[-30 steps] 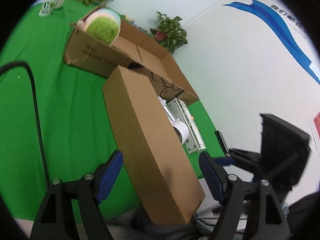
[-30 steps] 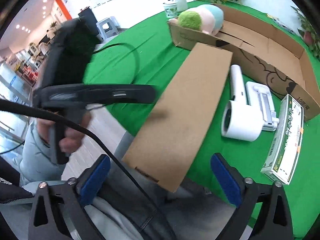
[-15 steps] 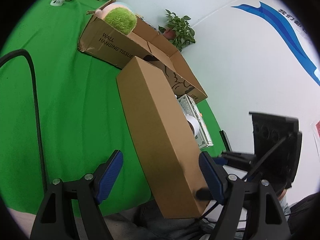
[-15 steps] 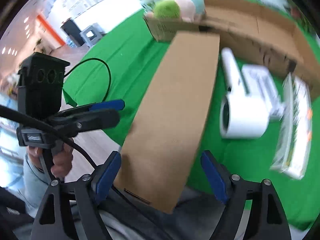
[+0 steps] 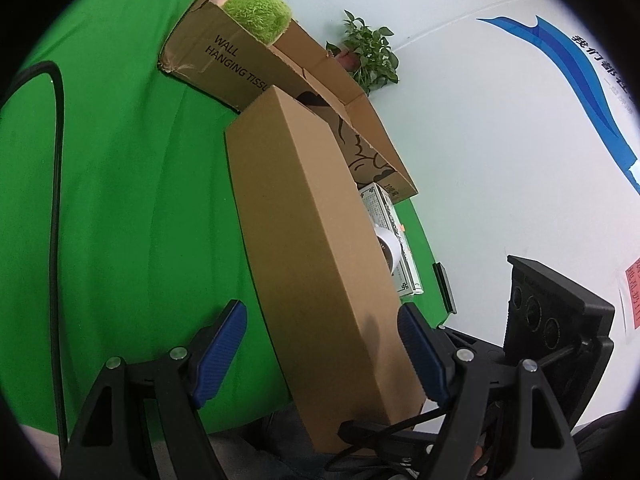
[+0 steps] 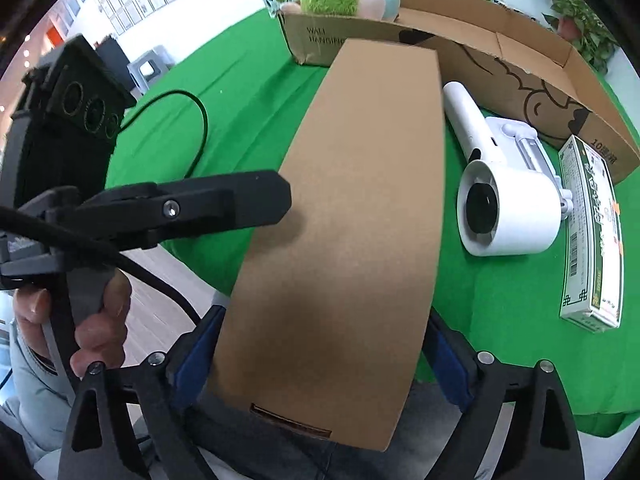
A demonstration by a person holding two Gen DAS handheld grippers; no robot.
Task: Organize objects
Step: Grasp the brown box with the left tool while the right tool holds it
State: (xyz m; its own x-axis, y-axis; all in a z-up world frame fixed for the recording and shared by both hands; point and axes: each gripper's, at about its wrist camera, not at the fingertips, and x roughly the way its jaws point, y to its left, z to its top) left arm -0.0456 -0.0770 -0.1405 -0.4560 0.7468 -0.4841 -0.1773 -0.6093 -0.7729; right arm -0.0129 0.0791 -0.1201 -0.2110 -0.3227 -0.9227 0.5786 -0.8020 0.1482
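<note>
Two tools, left [image 5: 320,344], right [image 6: 320,356] opening, one long carton [image 6: 352,208] between

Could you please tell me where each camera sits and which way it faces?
Left wrist: on the left gripper, looking low along the long box toward the white wall; own open jaws show.
Right wrist: on the right gripper, looking down at the box between its opening jaws; a hand shows.
Shared: the box, the carton, the plush toy.
</note>
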